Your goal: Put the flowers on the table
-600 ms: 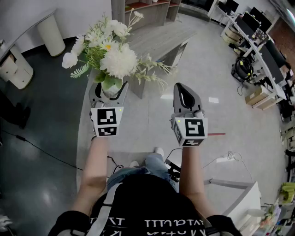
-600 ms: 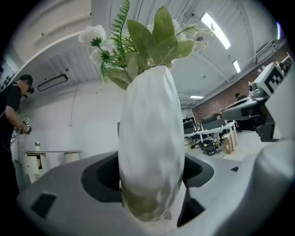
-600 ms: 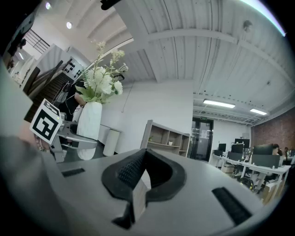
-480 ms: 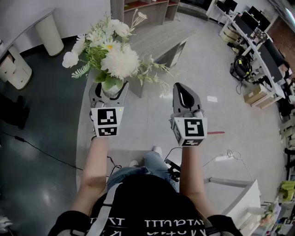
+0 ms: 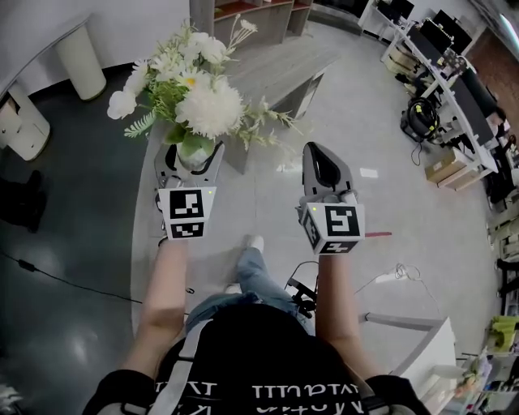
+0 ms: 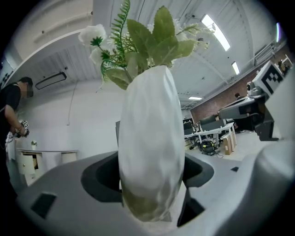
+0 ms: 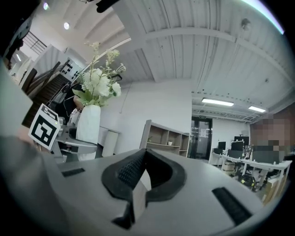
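A white vase (image 5: 195, 151) with white flowers and green leaves (image 5: 195, 93) sits between the jaws of my left gripper (image 5: 192, 156), which is shut on it and carries it upright above the floor. In the left gripper view the vase (image 6: 150, 152) fills the middle, with both pads against its sides. My right gripper (image 5: 322, 162) is level beside it, shut and empty; its jaws meet in the right gripper view (image 7: 144, 173). The vase (image 7: 87, 124) shows at the left there. A grey wood-topped table (image 5: 276, 69) stands ahead.
A shelf unit (image 5: 251, 12) stands behind the table. White round cabinets (image 5: 81, 61) are at the left, office desks with screens (image 5: 454, 73) at the right. Cables (image 5: 397, 275) lie on the floor at the right. A person (image 6: 11, 106) stands at the left.
The person has stepped forward: one foot has moved ahead and the floor has shifted in view. Both grippers keep their pose, the left still holding the vase.
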The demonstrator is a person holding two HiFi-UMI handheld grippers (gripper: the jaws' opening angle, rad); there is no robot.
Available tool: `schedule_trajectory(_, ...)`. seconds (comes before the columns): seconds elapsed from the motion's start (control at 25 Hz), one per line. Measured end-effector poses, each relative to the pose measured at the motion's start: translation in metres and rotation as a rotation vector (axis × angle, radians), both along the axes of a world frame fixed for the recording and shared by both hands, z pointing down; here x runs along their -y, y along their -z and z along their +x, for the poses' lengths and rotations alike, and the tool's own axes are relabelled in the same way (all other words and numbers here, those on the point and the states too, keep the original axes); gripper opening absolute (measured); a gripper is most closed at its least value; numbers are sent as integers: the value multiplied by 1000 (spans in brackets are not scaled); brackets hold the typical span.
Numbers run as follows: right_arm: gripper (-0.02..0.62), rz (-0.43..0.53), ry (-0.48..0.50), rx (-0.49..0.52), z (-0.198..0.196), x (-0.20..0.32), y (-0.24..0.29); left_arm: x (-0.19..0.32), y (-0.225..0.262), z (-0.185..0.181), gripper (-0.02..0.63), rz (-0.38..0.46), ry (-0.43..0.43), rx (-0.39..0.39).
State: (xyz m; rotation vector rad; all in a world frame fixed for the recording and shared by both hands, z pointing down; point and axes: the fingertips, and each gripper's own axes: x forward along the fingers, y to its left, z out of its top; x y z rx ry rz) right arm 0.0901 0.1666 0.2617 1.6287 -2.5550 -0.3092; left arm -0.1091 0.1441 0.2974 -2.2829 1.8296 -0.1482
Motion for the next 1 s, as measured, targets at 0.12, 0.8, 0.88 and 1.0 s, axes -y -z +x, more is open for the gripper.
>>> schedule_trajectory(0.12, 15, 7, 1, 25, 2, 18, 2, 18, -2, 3, 364, -6, -2, 3)
schedule_trajectory(0.8, 17, -11, -1, 22, 54, 213, -23, 208, -20, 62, 364, -4, -15, 14)
schedule_trajectory(0.88, 17, -16, 8, 17, 60, 242, -25, 236, -22, 70, 364, -8, -11, 15)
schedule_trajectory(1.0, 17, -15, 22, 6, 64, 285, -27, 281, -25, 75, 364, -9, -2, 17)
